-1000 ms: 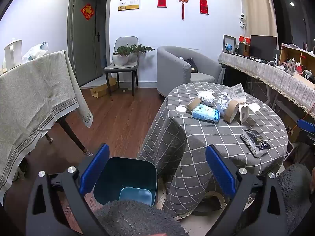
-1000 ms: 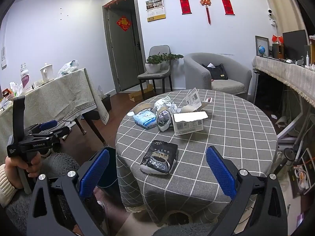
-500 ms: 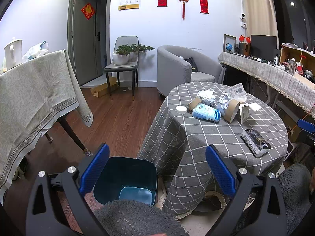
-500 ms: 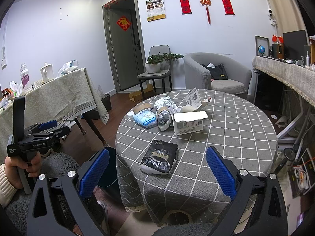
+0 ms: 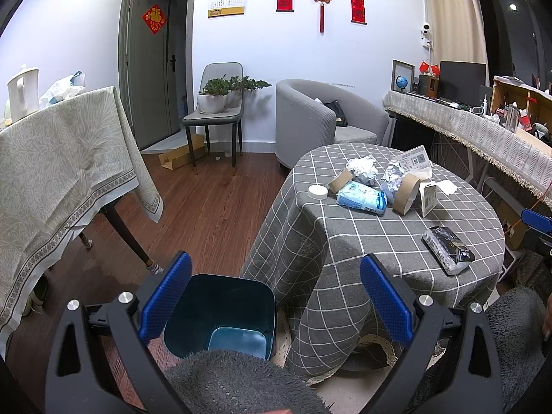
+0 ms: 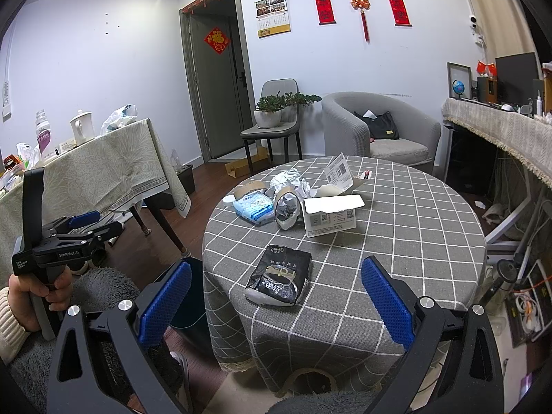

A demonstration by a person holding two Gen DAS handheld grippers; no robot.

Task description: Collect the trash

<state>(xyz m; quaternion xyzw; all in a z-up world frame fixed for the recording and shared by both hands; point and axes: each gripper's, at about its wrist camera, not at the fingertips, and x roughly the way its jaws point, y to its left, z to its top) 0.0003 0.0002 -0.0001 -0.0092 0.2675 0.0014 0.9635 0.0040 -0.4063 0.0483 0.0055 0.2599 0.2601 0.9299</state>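
- My right tool hangs short of the tabletop, blue pads spread wide, nothing between them.
- My left tool is likewise wide open and empty, held low over my lap and looking down at the teal bin on the floor, just beside the hanging cloth.
- Nearest trash: black foil packet, flat near the front edge of the tabletop. I judge it light, limp and slick; a pinch across its short width at the crimped end should hold better than the smooth middle.
- Farther back, a cluster lying close together: blue-white soft pack, squashy and light; tape roll standing on edge with crumpled foil stuffed in it, stiff ring, likely to roll if nudged; torn white carton, open flap, thin card that will crush; crumpled paper, featherweight; small white lid near the left rim, low and hard to pinch.
- In the way: little. Pieces in the cluster crowd each other, so one pull may drag a neighbour.
- Bin mouth sits partly under the cloth overhang; drops need aiming.
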